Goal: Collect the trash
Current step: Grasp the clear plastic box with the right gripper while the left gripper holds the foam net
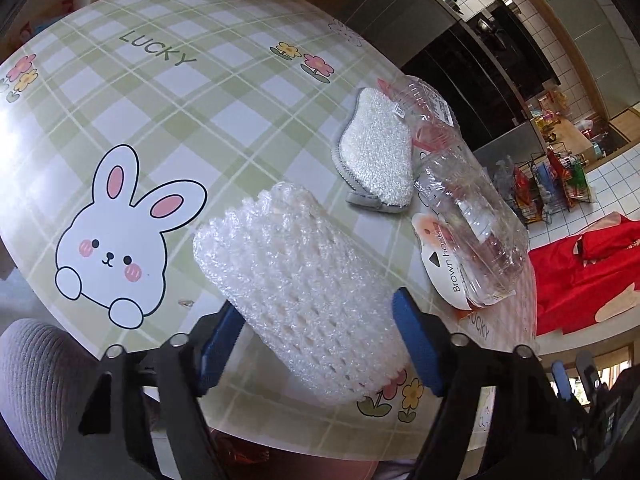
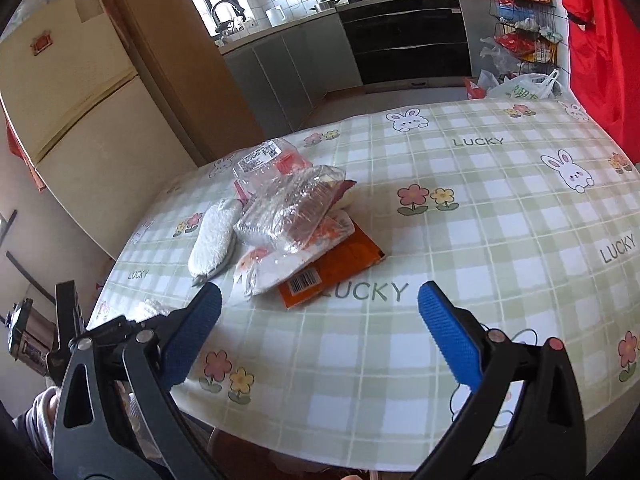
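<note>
Foam net between left hand-held gripper pads; right one gaped empty.
Pads flanked the foam net on the desk; contact unclear, its near end hidden.

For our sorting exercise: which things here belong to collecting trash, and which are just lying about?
Trash job: foam fruit net between the left claw pads; clear plastic packaging; orange packet.
Lying about: white scrubbing pad, snack rack, fridge.

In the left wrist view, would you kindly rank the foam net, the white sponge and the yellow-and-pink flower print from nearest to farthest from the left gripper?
1. Foam net, between the left gripper fingers.
2. White sponge, beyond it, right.
3. Flower print, near the far table edge.
</note>
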`<move>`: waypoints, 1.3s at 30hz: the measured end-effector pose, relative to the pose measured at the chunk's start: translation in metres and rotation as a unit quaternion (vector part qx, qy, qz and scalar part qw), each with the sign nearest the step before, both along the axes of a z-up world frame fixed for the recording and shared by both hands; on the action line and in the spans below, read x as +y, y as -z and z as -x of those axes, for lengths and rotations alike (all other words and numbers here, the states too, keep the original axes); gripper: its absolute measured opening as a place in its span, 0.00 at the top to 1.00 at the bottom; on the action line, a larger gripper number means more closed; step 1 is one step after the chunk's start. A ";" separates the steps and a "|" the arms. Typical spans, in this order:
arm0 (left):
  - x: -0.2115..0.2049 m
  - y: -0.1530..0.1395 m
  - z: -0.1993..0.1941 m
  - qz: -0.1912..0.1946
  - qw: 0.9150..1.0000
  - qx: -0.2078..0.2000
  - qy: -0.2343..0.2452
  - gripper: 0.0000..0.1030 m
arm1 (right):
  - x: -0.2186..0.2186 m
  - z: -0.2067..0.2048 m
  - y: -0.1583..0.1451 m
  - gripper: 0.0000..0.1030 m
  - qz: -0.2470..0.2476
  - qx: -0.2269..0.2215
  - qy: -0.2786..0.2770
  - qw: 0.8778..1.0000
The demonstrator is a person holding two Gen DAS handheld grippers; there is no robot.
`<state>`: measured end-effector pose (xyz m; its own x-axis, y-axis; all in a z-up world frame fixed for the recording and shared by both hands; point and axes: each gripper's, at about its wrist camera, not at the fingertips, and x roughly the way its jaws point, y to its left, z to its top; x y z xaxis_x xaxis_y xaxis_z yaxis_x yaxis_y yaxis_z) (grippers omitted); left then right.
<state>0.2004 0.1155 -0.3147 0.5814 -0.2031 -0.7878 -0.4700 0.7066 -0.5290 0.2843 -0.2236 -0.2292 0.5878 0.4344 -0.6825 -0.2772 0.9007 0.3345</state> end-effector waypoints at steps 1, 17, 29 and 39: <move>0.001 -0.001 0.001 0.002 1.000 -0.007 0.002 0.41 | 0.005 -0.006 0.002 0.10 -0.002 -0.001 -0.006 1.000; 0.004 -0.040 0.022 -0.055 0.987 -0.132 0.074 0.78 | 0.059 -0.075 0.060 0.38 -0.065 0.075 0.061 0.993; 0.003 -0.037 0.029 -0.061 0.984 -0.145 0.086 0.78 | 0.073 -0.041 0.013 0.64 -0.012 -0.014 0.036 0.999; 0.000 -0.042 0.038 -0.060 0.982 -0.155 0.089 0.78 | 0.089 -0.026 -0.034 0.76 -0.039 -0.072 -0.023 0.996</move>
<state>0.1628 0.1153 -0.2723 0.7612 -0.2394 -0.6028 -0.1628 0.8291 -0.5349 0.3105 -0.1342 -0.1949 0.6561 0.5113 -0.5551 -0.3672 0.8588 0.3571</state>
